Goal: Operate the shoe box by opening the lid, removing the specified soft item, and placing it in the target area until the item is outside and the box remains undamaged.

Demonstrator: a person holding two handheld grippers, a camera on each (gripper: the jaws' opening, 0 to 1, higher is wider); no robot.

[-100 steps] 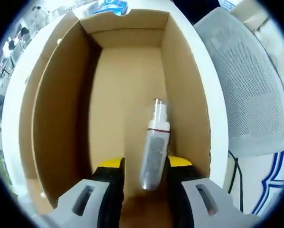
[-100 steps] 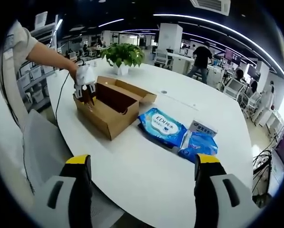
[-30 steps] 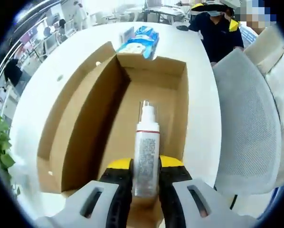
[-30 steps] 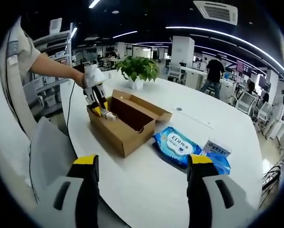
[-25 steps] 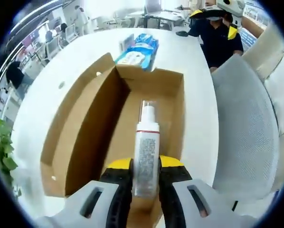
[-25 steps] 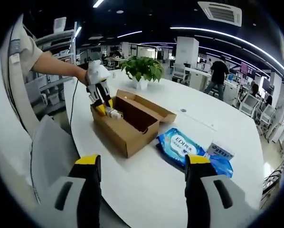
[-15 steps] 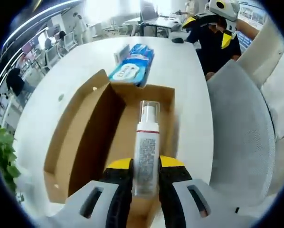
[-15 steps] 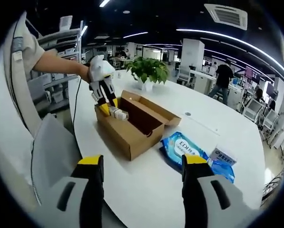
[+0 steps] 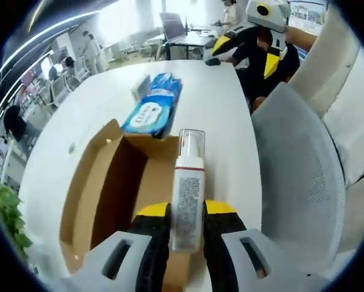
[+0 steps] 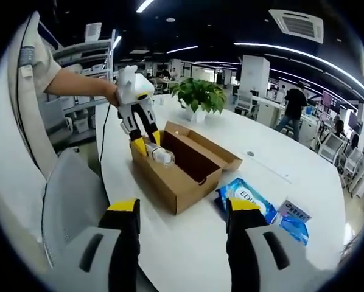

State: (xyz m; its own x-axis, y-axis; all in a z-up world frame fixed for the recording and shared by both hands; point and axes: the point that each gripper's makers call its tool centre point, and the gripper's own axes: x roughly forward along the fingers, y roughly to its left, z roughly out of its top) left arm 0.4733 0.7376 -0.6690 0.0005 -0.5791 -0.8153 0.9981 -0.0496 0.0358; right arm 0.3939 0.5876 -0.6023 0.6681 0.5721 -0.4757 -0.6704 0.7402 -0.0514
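Here the left claw [image 9: 187, 222] was clamped on a pump bottle [image 9: 187, 196], held above the open box [image 9: 109, 194]. The right claw [image 10: 182, 210] hung wide open, holding nothing, over the bench [image 10: 243, 255]. The smooth bottle might slip back into the box if the grip loosened.

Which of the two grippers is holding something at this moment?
The left gripper: it is shut on the bottle, lifted over the open box. The right gripper is open and empty, hovering above the table.
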